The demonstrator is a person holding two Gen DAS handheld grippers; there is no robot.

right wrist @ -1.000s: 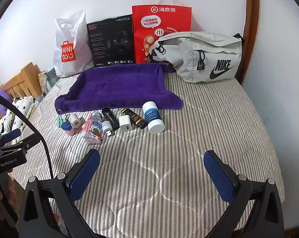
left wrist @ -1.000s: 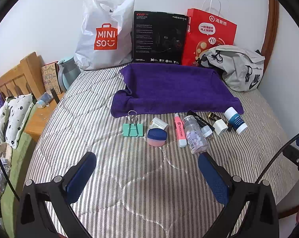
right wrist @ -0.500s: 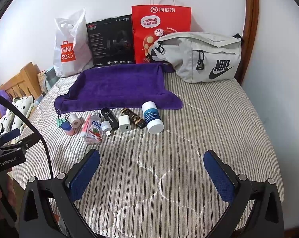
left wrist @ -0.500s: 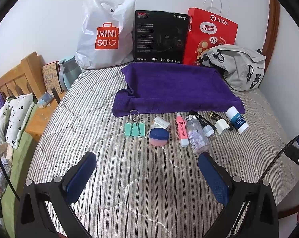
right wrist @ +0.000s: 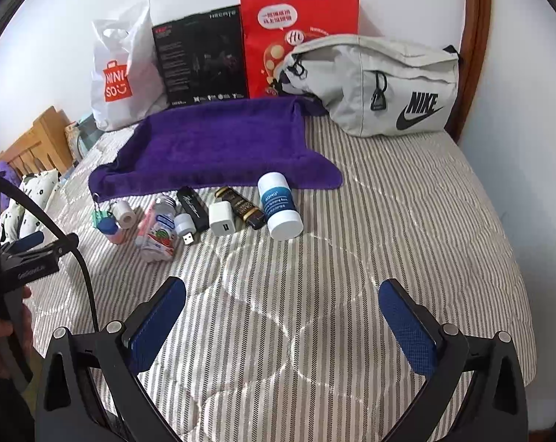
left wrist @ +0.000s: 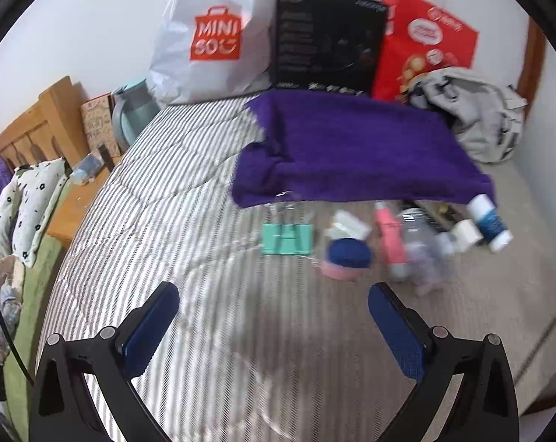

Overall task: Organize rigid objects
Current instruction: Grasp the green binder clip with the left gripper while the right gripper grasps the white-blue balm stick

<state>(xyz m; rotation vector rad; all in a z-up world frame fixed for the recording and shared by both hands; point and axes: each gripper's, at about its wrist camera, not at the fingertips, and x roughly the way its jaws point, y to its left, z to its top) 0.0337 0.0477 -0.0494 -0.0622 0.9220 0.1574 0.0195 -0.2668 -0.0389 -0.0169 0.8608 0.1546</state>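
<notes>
A row of small items lies on the striped bed in front of a purple towel (left wrist: 355, 151) (right wrist: 219, 147): a green binder clip (left wrist: 287, 239), a blue-lidded pink jar (left wrist: 346, 259), a pink highlighter (left wrist: 390, 241), a clear pill bottle (right wrist: 160, 228), a white charger cube (right wrist: 222, 218), a black stick (right wrist: 193, 204), a dark tube (right wrist: 243, 208) and a white-and-blue bottle (right wrist: 280, 206). My left gripper (left wrist: 274, 326) is open, short of the clip and jar. Open too, my right gripper (right wrist: 283, 322) hovers near the bed's front, well short of the bottle. The left view is blurred.
Against the wall stand a white Miniso bag (left wrist: 211, 37), a black box (left wrist: 327, 42) and a red paper bag (right wrist: 300, 37). A grey Nike bag (right wrist: 381, 84) lies at the back right. A wooden headboard (left wrist: 38, 125) and bedside clutter are on the left.
My left gripper has moved forward and left toward the binder clip and jar, so they look larger. The right gripper has edged slightly closer to the row. No object has moved.
</notes>
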